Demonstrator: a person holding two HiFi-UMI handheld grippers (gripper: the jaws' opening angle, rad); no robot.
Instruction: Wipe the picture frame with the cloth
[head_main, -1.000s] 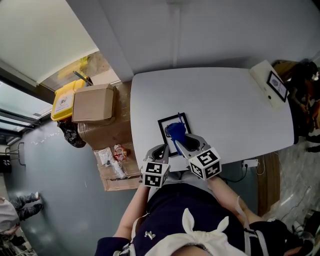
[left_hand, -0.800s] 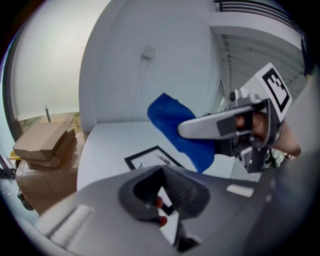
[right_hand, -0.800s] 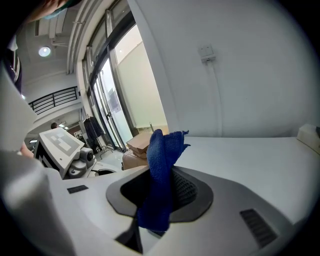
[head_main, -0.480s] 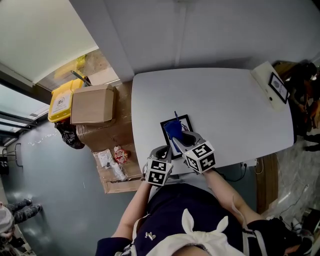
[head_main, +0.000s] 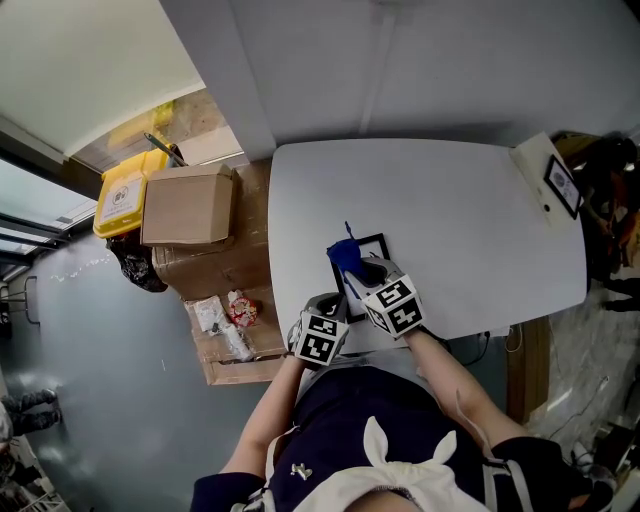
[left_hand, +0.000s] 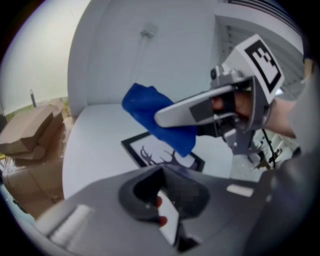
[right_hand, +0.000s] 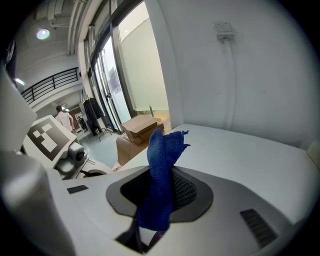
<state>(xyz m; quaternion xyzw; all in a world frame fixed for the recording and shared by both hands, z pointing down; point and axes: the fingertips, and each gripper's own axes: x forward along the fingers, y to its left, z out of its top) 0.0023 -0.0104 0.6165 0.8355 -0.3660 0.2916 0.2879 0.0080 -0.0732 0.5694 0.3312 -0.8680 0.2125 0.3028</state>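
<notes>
**Blue cloth at the left edge of a picture frame on a white counter**

Since a second ago, the right gripper (head_main: 360, 272) has carried the blue cloth (head_main: 344, 256) from the middle of the picture frame (head_main: 376, 243) to its left side. The left gripper (head_main: 330, 305) has stayed close beside it at the near edge.

Seen from above, a large white counter (head_main: 450, 205) with rounded corners fills the centre of the scene. On the floor to its left is a closed cardboard box (head_main: 185, 207). A yellow bin (head_main: 122, 195) stands just beyond the box. A small white device with a dark screen (head_main: 555, 183) sits at the counter's far right corner, well apart from everything else.

The picture frame lies flat near the counter's front edge. It has a thin black border around a white picture, and the left gripper view shows dark antlers drawn on it.

The person holds both grippers over the near edge, each topped by a cube with square markers. The right gripper reaches over the frame, its jaws clamped on the cloth. In its own view the cloth rises from between the jaws as a crumpled strip. The cloth hangs over the frame's left portion, and one corner pokes past the frame's far left corner.

The left gripper sits just short of the frame's near left corner. Its jaws look pressed together with nothing between them, though that view is blurred.
</notes>
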